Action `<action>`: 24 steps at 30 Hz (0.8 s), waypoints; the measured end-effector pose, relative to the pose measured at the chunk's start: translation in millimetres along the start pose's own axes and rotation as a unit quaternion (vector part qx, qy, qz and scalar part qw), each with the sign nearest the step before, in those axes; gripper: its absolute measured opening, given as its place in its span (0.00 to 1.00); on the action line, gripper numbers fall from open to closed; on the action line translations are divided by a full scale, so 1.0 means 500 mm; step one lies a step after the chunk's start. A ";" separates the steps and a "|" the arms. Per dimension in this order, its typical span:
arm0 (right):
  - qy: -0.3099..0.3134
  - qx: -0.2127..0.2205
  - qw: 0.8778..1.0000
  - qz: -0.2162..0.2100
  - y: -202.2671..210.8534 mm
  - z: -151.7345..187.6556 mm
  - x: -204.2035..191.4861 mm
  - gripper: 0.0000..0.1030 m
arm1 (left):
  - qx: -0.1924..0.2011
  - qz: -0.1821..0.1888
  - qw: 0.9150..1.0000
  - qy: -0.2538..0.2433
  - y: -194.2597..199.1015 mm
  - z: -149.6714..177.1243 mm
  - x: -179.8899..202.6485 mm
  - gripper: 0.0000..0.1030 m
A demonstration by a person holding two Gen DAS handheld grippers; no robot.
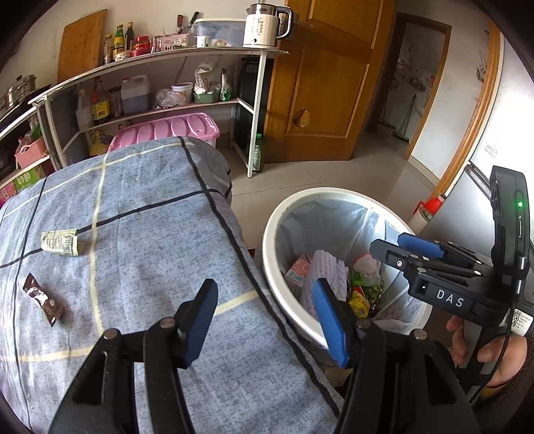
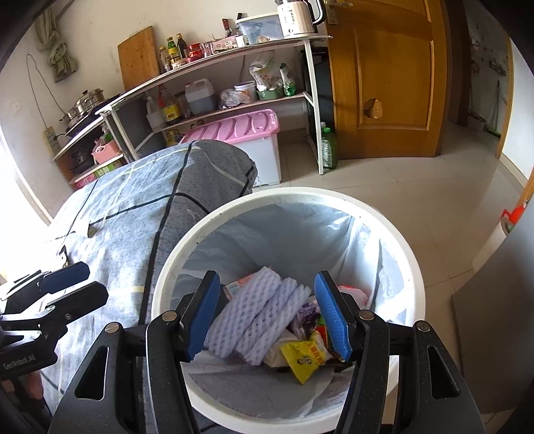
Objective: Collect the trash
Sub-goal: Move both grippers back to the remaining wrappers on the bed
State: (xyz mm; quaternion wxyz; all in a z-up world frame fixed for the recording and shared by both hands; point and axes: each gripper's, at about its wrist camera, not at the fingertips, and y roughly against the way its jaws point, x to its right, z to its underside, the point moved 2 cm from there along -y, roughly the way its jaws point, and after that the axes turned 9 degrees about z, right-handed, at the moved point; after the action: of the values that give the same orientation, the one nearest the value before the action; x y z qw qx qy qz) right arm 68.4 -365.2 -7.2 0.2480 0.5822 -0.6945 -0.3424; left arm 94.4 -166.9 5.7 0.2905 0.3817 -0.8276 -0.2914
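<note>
On the blue checked tablecloth (image 1: 140,213) lie a green-and-white wrapper (image 1: 60,243) and a brown sachet (image 1: 43,298). Beside the table stands a white lined bin (image 1: 277,233), also seen in the right wrist view (image 2: 300,197). It holds a white foam net (image 2: 260,317), a yellow packet (image 2: 302,362) and other wrappers. My left gripper (image 1: 263,300) hangs open over the table edge and bin rim, nothing between its fingers. My right gripper (image 2: 267,290) hovers open above the bin, empty. Each gripper shows in the other view: the right gripper (image 1: 400,248), the left gripper (image 2: 90,280).
A white shelf rack (image 1: 167,63) with bottles, jars and a kettle (image 1: 263,26) lines the far wall. A pink-lidded storage box (image 1: 167,132) sits behind the table. A wooden door (image 1: 320,83) stands ajar. A green bottle (image 1: 257,157) is on the tiled floor. A hand (image 1: 500,357) holds the right gripper.
</note>
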 end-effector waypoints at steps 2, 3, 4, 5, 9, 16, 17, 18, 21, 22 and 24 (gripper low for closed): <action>0.003 0.004 1.000 -0.007 0.006 -0.002 -0.017 0.58 | 0.005 -0.007 1.000 0.005 0.014 0.005 -0.012 0.59; 0.003 0.006 1.000 -0.011 0.009 -0.003 -0.024 0.59 | 0.007 -0.012 1.000 0.007 0.020 0.008 -0.018 0.59; 0.003 0.008 1.000 -0.016 0.011 -0.004 -0.033 0.59 | 0.010 -0.018 1.000 0.009 0.027 0.009 -0.024 0.59; 0.004 0.011 1.000 -0.021 0.014 -0.005 -0.043 0.59 | 0.014 -0.024 1.000 0.011 0.035 0.012 -0.033 0.59; 0.014 0.027 0.999 -0.042 0.026 -0.012 -0.091 0.61 | 0.023 -0.048 0.998 0.023 0.064 0.022 -0.065 0.60; 0.055 0.030 0.995 -0.080 0.018 -0.022 -0.196 0.62 | 0.030 -0.093 0.993 0.072 0.101 0.049 -0.164 0.60; 0.060 0.030 0.994 -0.085 0.016 -0.023 -0.209 0.62 | 0.031 -0.100 0.991 0.082 0.106 0.053 -0.180 0.60; 0.064 0.029 0.993 -0.090 0.012 -0.025 -0.224 0.62 | 0.032 -0.104 0.990 0.090 0.111 0.058 -0.196 0.60; 0.075 0.025 0.991 -0.105 0.000 -0.031 -0.261 0.62 | 0.036 -0.122 0.984 0.121 0.124 0.073 -0.245 0.60; 0.080 0.023 0.990 -0.110 -0.005 -0.033 -0.274 0.62 | 0.039 -0.126 0.982 0.132 0.128 0.080 -0.263 0.61; 0.087 0.019 0.990 -0.113 -0.012 -0.035 -0.296 0.62 | 0.041 -0.139 0.977 0.157 0.135 0.088 -0.297 0.61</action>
State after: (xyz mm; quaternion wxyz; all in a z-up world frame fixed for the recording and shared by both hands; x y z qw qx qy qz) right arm 114.5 -224.1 7.4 0.2562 0.6894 -0.6062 -0.3026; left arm 112.3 0.1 -14.4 0.3572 0.5455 -0.7221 -0.2312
